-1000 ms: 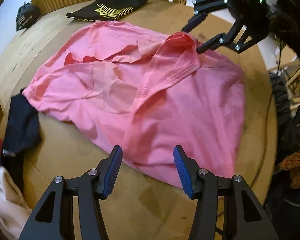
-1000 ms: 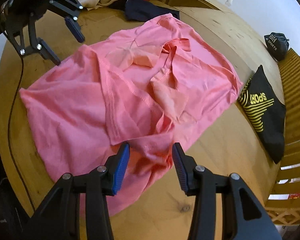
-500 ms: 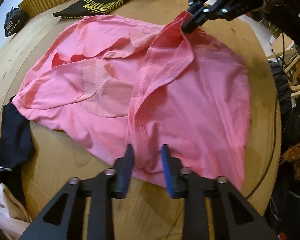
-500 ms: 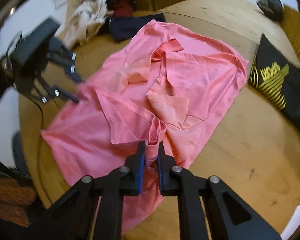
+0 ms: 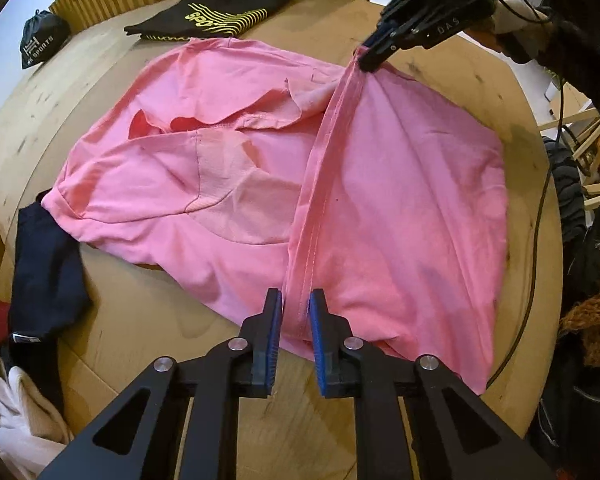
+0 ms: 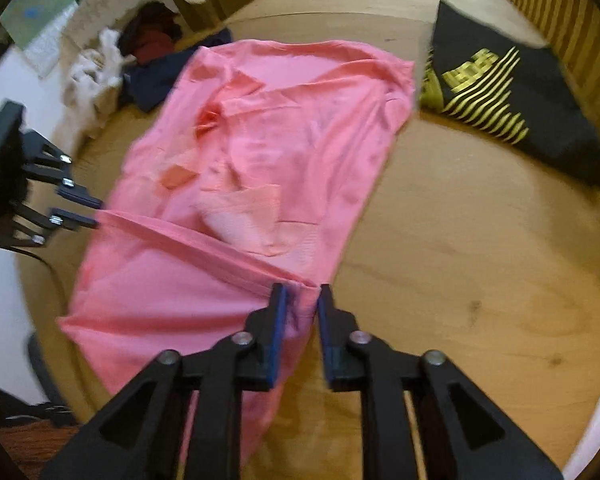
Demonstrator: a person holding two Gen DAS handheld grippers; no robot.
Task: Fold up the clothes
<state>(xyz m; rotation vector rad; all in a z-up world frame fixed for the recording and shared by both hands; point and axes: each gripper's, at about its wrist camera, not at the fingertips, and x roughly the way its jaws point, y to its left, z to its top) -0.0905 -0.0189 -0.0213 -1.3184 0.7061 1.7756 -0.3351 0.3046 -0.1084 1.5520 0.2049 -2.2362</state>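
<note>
While the pink shirt [image 5: 400,200] lies crumpled mid-table [image 5: 440,40], its hem is pulled into a taut band running from 6 o'clock to 1 o'clock in left wrist view. Left gripper [image 5: 295,312] at 6 is closing w/ the hem between its pads; right gripper [image 6: 302,300] at the other end has cloth between its jaws, which are easing open slightly. Step in hand, I'd say: grabbing both hem corners before the 1st fold. Next move prob needs both lifting together, keeping tension even, laying it flat. Black folded shirt [image 5: 212,12] sits at 11, dark garment [image 5: 44,276] at 8.
</note>
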